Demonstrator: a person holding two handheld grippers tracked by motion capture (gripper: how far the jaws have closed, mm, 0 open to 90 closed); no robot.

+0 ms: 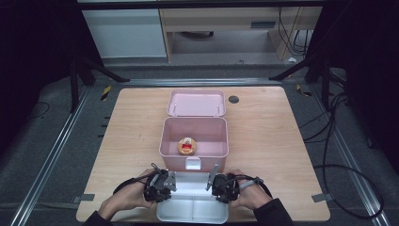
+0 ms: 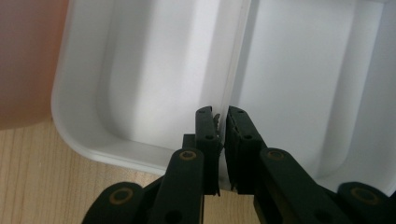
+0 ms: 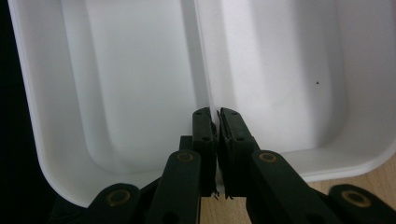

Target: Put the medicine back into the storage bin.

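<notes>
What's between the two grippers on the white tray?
High view: bare white tray with its centre divider; the left gripper and right gripper each pinch the tray's wall at opposite ends.

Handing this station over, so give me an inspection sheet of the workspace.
Surface: wooden table, bare around the box.
Job's things: white divided tray at the near edge; pink box open, lid laid back.
Clutter: small orange-and-red item inside the box; dark round spot on the table, far right.
Grippers: left gripper and right gripper, jaws closed on the tray's centre divider from opposite sides.
Cables: black leads loop on the floor at right.
Surroundings: dark frame struts, pale cabinets beyond.
</notes>
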